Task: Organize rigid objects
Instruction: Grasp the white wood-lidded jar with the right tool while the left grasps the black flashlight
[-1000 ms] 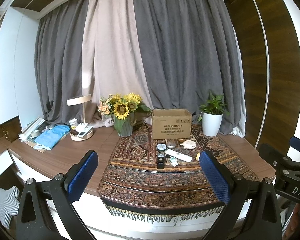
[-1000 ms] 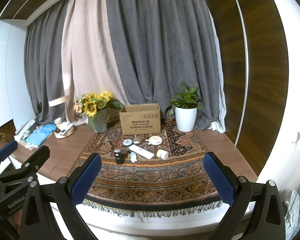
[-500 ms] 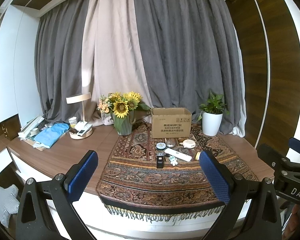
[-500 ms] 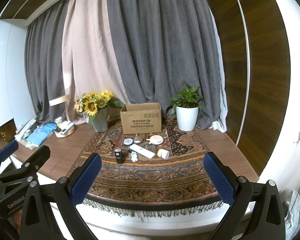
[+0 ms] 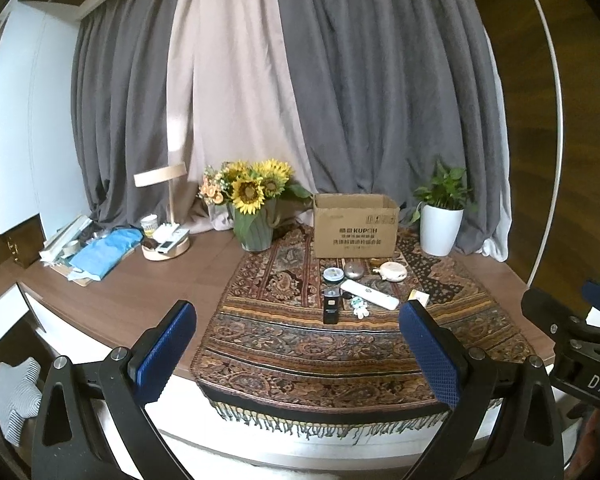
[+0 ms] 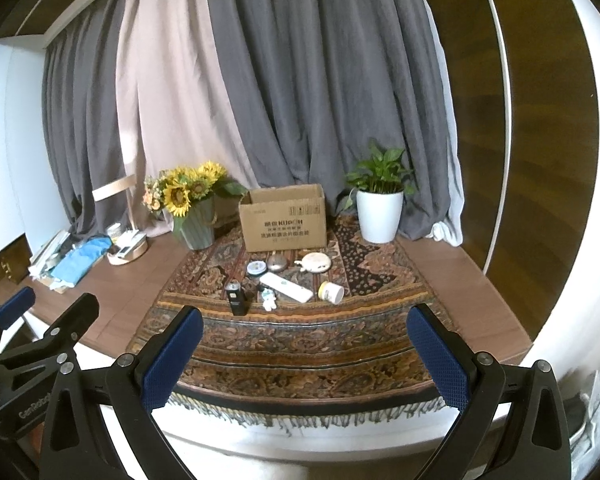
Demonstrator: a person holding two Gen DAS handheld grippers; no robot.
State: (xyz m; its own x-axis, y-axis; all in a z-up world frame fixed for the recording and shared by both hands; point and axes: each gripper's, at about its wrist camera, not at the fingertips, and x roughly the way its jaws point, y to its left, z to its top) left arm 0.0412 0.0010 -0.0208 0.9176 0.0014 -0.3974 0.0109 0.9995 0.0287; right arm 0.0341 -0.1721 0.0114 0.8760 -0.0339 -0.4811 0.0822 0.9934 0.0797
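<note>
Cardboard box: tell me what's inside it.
The cardboard box stands open-topped on the patterned runner, but only the upper inner walls show. Its front wall hides the bottom, so any contents cannot be seen.

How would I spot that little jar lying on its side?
Find the cardboard box on the patterned rug; small things lie before it. At the row's right end, beside the white remote, lies the jar: white, tipped over, with a yellow lid.
</note>
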